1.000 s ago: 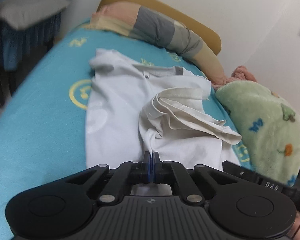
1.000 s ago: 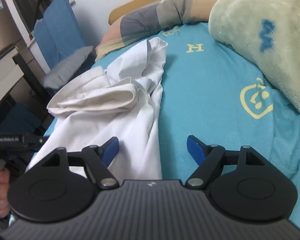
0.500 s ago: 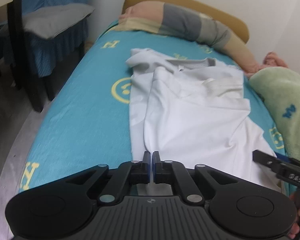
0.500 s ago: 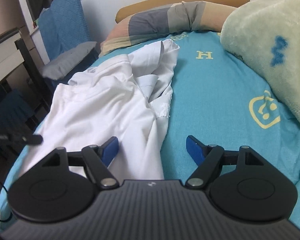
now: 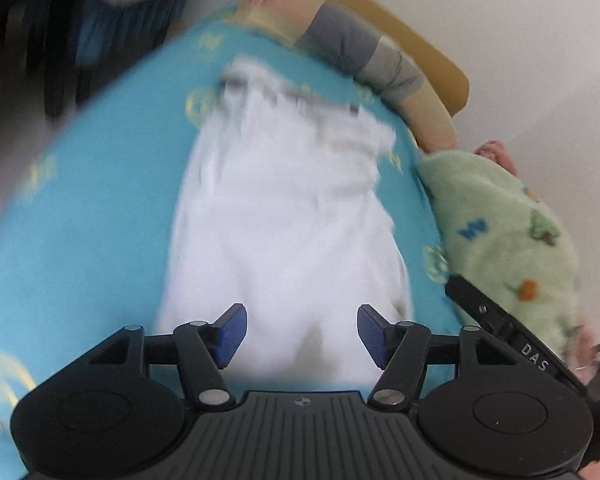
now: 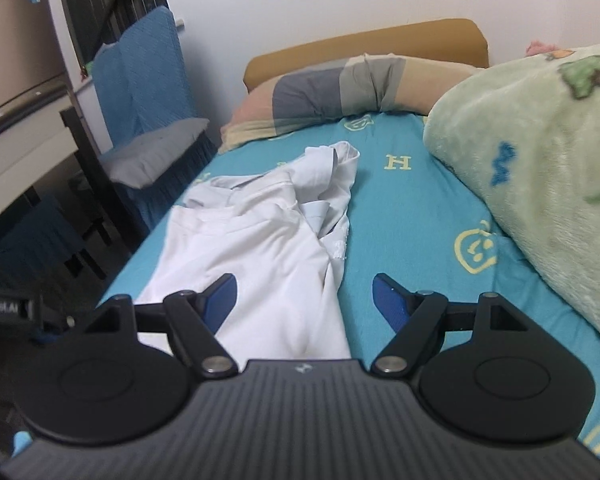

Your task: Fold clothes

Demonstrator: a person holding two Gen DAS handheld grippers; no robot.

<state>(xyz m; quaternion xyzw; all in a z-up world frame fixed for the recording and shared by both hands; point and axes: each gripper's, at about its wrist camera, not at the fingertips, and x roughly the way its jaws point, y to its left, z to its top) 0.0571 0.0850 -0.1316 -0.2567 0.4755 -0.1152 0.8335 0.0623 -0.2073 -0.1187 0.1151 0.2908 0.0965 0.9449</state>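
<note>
A white shirt (image 6: pixel 260 236) lies lengthwise on the turquoise bed sheet (image 6: pixel 412 216), its collar end bunched toward the pillow. The left wrist view is motion-blurred and shows the shirt (image 5: pixel 284 216) spread out ahead. My left gripper (image 5: pixel 300 332) is open and empty above the shirt's near hem. My right gripper (image 6: pixel 304 300) is open and empty, its left finger over the shirt's near right edge, its right finger over bare sheet. The right gripper's body (image 5: pixel 512 328) shows at the lower right of the left wrist view.
A striped pillow (image 6: pixel 356 88) and a mustard headboard (image 6: pixel 364 40) lie at the far end. A green fleece blanket (image 6: pixel 540 168) is heaped along the right. A blue-covered chair (image 6: pixel 140 92) with a grey cushion and a dark table stand off the bed's left edge.
My left gripper was shut on the shirt's hem and pulled it flat toward me; now it has opened and let go. The view swings fast. My right gripper stayed open.
</note>
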